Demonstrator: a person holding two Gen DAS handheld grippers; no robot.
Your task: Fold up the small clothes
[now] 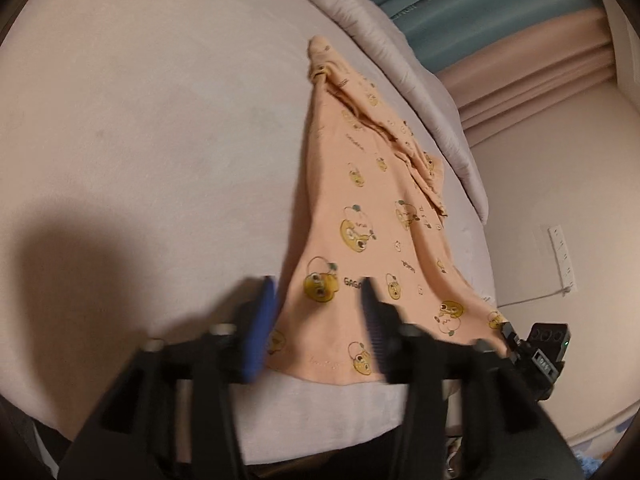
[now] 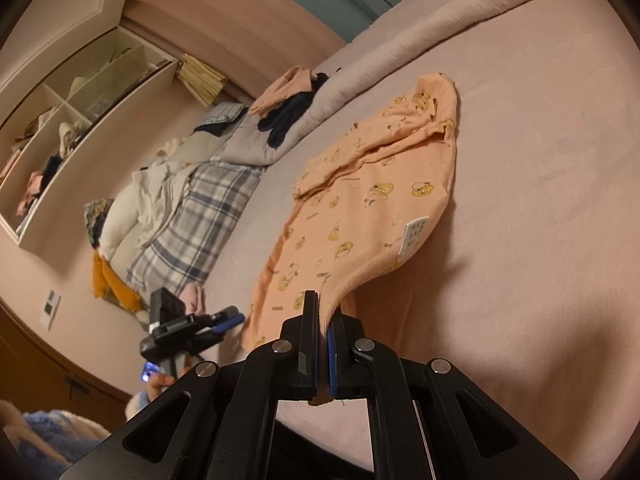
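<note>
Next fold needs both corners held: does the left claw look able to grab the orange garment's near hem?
Probably yes: the left claw stands open right over the orange garment, nothing between.

left gripper [image 1: 320, 312] fingers [image 1: 260, 328] motion-blurred, garment [image 2: 360, 216] corner hidden between right gripper [image 2: 323, 344] fingers, care label print illegible

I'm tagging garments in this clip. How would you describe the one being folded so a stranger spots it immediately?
Start at the wide pink bed sheet. On it lies the peach top, printed with yellow cartoon faces, one corner pinched in the right hand-held gripper. Unlike the dark clothes heaped on the grey quilt, it is spread out and carries a white care label.
</note>
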